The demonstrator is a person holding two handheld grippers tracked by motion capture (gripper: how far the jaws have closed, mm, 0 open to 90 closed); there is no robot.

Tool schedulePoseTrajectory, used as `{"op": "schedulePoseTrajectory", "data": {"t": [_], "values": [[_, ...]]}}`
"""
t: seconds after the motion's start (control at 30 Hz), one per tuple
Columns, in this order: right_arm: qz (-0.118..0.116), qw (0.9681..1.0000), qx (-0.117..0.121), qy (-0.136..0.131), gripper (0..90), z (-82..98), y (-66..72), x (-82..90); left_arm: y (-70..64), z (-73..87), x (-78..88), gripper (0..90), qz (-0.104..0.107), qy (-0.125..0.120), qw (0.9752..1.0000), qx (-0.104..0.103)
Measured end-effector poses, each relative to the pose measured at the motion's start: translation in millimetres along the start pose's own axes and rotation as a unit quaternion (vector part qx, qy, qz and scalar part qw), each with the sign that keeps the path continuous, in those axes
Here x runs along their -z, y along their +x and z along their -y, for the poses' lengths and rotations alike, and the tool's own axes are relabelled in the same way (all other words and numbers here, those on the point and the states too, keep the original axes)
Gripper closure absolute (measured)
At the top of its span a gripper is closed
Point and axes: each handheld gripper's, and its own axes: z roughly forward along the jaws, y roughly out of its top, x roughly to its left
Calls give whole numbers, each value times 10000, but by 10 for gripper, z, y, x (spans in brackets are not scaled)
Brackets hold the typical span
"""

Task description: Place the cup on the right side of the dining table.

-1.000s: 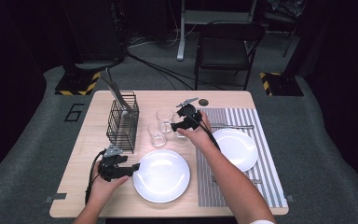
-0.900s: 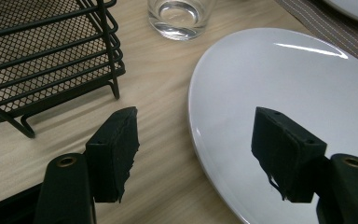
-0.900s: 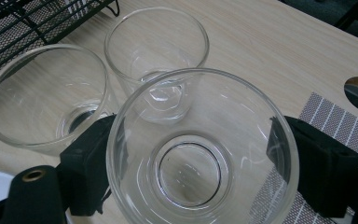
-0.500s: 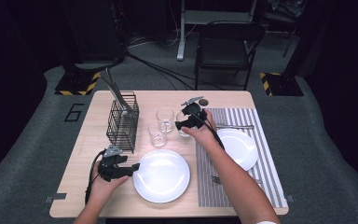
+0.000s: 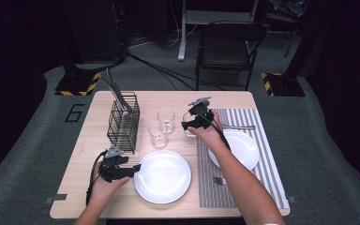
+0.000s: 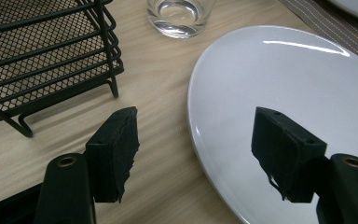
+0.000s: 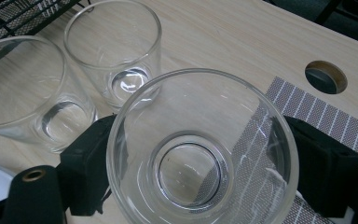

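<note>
We see the right gripper point(image 5: 191, 125) at the left edge of the striped mat point(image 5: 262, 187), its jaws set on either side of a glass point(image 7: 200, 149). In the right gripper view both jaws press against the glass wall, one on each side, so the glass is held. The glass stands upright, its base partly over the mat edge and partly over bare table point(image 5: 178, 98). Two more glasses point(image 5: 166, 120) point(image 5: 157, 136) stand just beside it, toward the wire rack point(image 5: 123, 123), apart from the held one.

The left gripper point(image 5: 133, 171) rests near the front left of the table, at the rim of the large white plate point(image 5: 164, 177). In the left gripper view its jaws stand wide apart and hold nothing: one jaw over bare wood, the other over the plate's rim.

A second plate point(image 5: 243, 147) lies on the mat under the right forearm, with a fork point(image 5: 219, 180) near the mat's front.
</note>
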Motion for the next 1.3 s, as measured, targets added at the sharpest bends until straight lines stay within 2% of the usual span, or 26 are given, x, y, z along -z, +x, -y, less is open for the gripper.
{"op": "schedulePoseTrajectory", "data": {"t": [0.7, 0.93, 1.3], "values": [[217, 9994, -251, 53, 169, 164, -265, 71, -8, 0, -27, 315, -7, 32, 10000, -7], [280, 9992, -291, 48, 169, 214, -335, 46, -3, -3, -29, 315, 8, 83, 10000, -39], [334, 9985, -394, 167, 168, 279, -382, -29, 3, 0, -31, 315, 11, 35, 10000, -23]]}}
